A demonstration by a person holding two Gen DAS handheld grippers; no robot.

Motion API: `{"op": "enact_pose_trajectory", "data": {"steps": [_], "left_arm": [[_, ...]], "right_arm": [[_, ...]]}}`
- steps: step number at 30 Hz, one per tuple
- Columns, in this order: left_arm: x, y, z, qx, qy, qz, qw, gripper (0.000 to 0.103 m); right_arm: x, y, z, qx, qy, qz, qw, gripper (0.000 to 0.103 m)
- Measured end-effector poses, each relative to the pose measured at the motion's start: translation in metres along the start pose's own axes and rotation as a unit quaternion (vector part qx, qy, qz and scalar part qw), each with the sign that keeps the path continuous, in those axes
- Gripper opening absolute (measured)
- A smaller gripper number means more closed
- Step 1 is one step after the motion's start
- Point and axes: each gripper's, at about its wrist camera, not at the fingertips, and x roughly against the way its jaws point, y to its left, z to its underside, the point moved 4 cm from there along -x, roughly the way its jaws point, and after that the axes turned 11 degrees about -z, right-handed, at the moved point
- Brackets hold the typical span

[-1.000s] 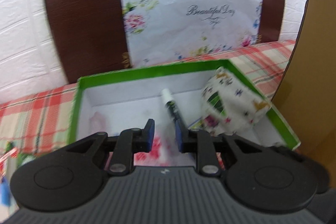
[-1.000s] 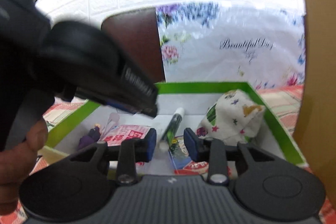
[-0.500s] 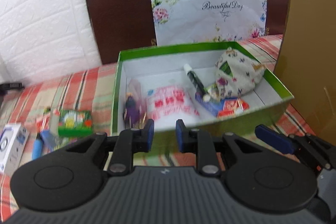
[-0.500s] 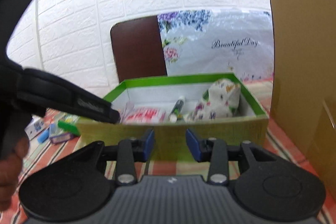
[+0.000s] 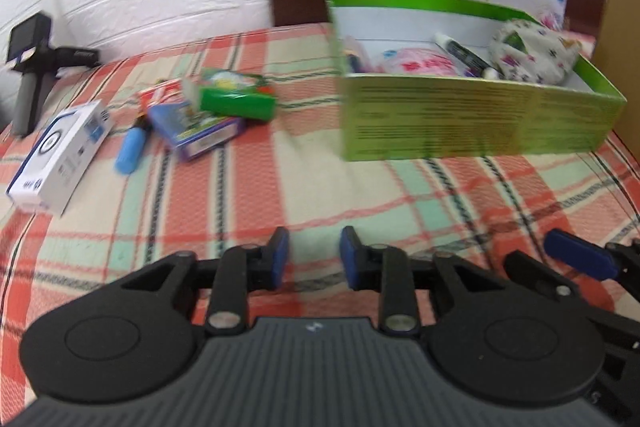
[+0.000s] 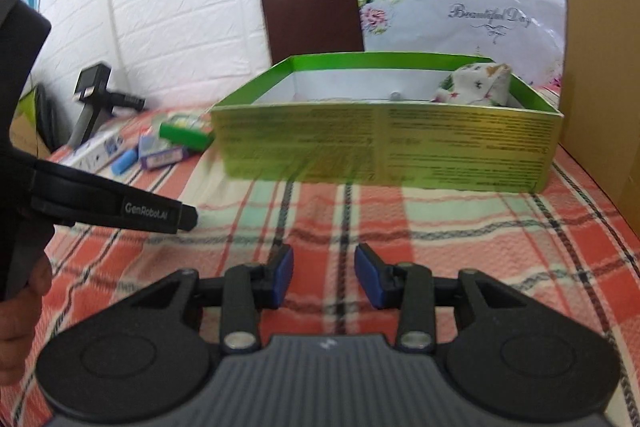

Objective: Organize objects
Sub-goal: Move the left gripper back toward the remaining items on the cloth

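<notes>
A green box stands on the plaid cloth and holds a floral pouch, a marker and a pink packet. It also shows in the right wrist view. Loose items lie left of it: a green packet, a purple box, a blue tube, a white box. My left gripper is open and empty, low over the cloth. My right gripper is open and empty, in front of the box.
A cardboard panel stands at the right. A brown chair back with a floral bag is behind the box. A black device stands at the far left by the white wall.
Both grippers have pulled back from inside the green box to the near side of the cloth. The left one has swung left, bringing the loose items into view.
</notes>
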Motion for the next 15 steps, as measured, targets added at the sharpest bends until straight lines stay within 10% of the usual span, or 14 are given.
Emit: {"op": "enact_pose_trajectory", "data": {"steps": [15], "left_arm": [[-0.017,0.068,0.010,0.048,-0.012,-0.031,0.9983,0.042]], "right_arm": [[-0.029,0.082,-0.003,0.102,0.032,-0.035,0.994,0.045]]}}
